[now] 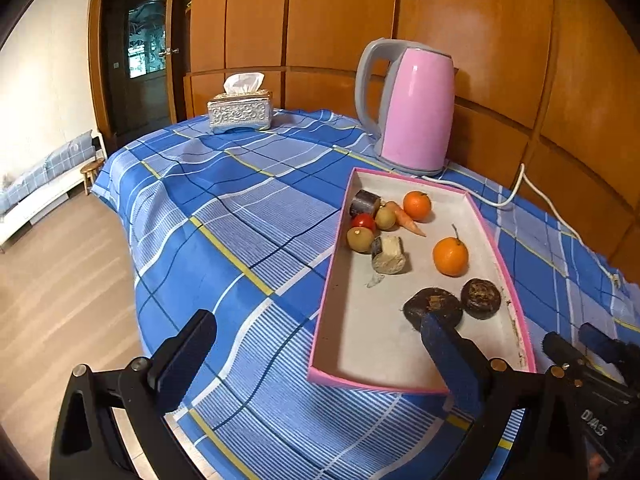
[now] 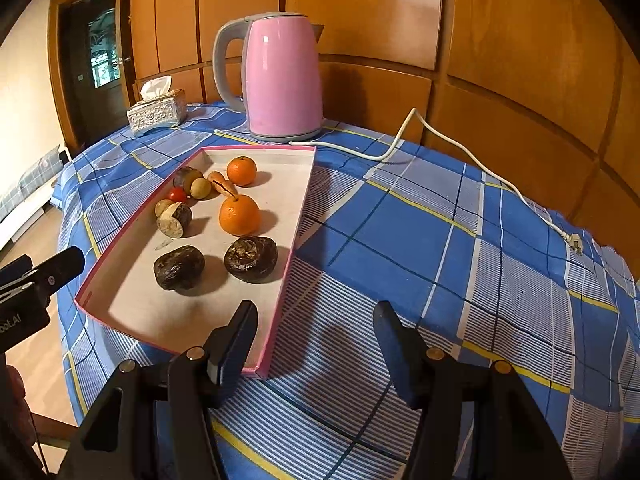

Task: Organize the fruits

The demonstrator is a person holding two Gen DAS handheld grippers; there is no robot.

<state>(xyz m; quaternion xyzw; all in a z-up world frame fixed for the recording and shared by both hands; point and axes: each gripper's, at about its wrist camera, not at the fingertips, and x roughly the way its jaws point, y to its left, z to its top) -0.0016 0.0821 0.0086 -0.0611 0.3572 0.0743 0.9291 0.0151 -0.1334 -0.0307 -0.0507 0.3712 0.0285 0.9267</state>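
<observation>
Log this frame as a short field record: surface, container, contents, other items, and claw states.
surface: table under blue plaid cloth
container: pink-edged tray
contents: two oranges, carrot, tomato, two dark round fruits
other: pink kettle, tissue box
left claw: open, empty
right claw: open, empty

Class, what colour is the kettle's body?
Pink, with a grey handle; the kettle shows best in the right wrist view.
</observation>
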